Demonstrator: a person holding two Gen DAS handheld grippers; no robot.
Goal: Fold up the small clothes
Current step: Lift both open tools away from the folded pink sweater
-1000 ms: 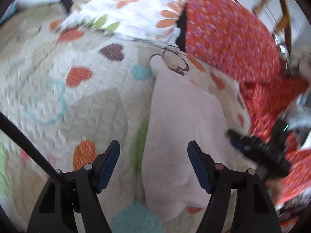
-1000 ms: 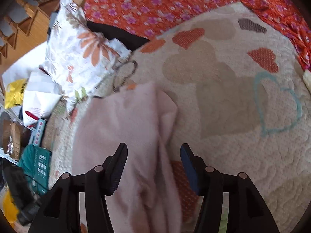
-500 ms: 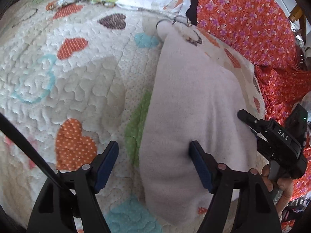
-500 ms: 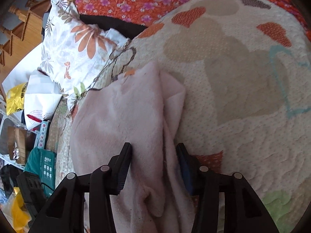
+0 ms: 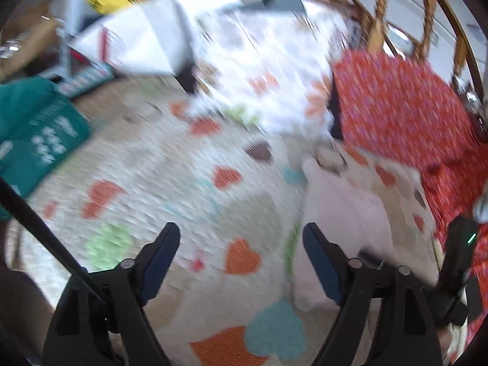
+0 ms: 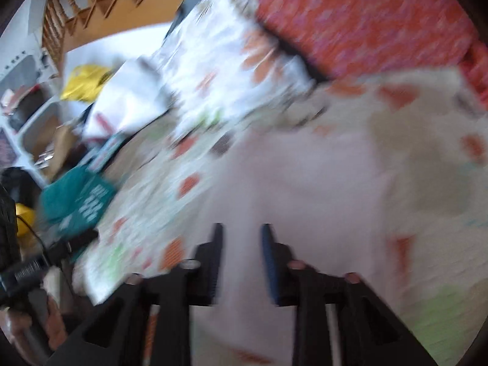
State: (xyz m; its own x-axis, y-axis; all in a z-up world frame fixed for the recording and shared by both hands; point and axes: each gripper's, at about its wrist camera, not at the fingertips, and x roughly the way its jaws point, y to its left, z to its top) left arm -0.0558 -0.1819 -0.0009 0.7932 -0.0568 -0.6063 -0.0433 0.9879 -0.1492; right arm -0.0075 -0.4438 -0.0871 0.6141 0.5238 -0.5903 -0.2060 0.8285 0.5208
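The pink garment [image 6: 305,183] lies on the heart-patterned bed quilt [image 5: 152,183], seemingly only partly folded, with more folds judged to remain. The right tool [image 6: 241,259] is closing with pink fabric between its narrow jaws, though blur hides whether they pinch it. Only the left view shows the left tool [image 5: 241,256] opening, empty, the garment just right of it.

Pale pink garment [image 5: 344,213]; cream quilt [image 5: 170,183], multicoloured hearts.

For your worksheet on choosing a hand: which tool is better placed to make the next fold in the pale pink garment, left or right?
Right, probably. The right tool has the pink garment between its closing jaws. The left tool hangs over the bare heart quilt, jaws opening with nothing between them, the garment off to its side.
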